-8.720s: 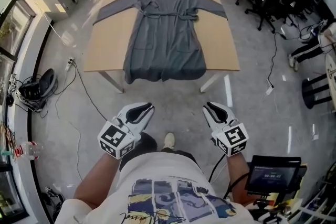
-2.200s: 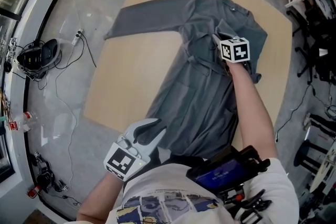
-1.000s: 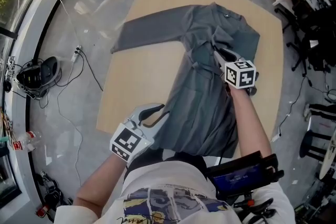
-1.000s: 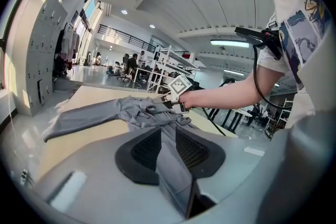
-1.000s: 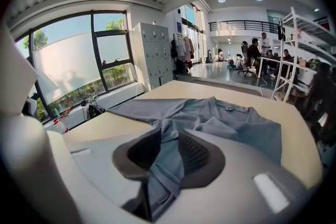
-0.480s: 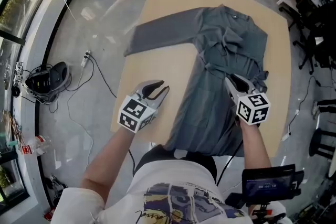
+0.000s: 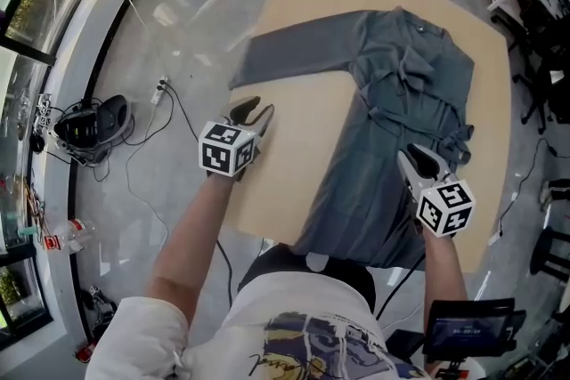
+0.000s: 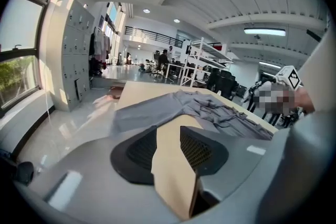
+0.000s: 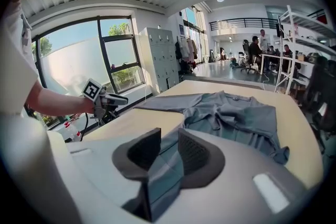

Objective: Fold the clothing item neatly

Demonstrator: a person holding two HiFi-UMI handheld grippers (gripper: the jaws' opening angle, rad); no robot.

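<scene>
Between the pads of my left gripper (image 7: 252,109) I see only bare tabletop (image 7: 294,138). Its jaws have just been opening and stand partly apart with nothing in them. Just ahead of those fingertips and a little to their right lies the outstretched sleeve (image 7: 294,49) of the grey garment (image 7: 392,129), near but not touched. The cuff end is the part nearest my tips. The sleeve runs away from them toward the shoulder.

Off to the right, my right gripper (image 7: 411,157) hangs over the lower half of the garment, well apart from the left one. Its jaws are also partly apart. Grey cloth shows through the gap below them, but the pads do not press on it, so I hold nothing there either. Ahead of these fingertips the body of the garment lies flat on the table. The other sleeve (image 7: 419,67) is folded across the chest, and the collar is at the far end.
</scene>
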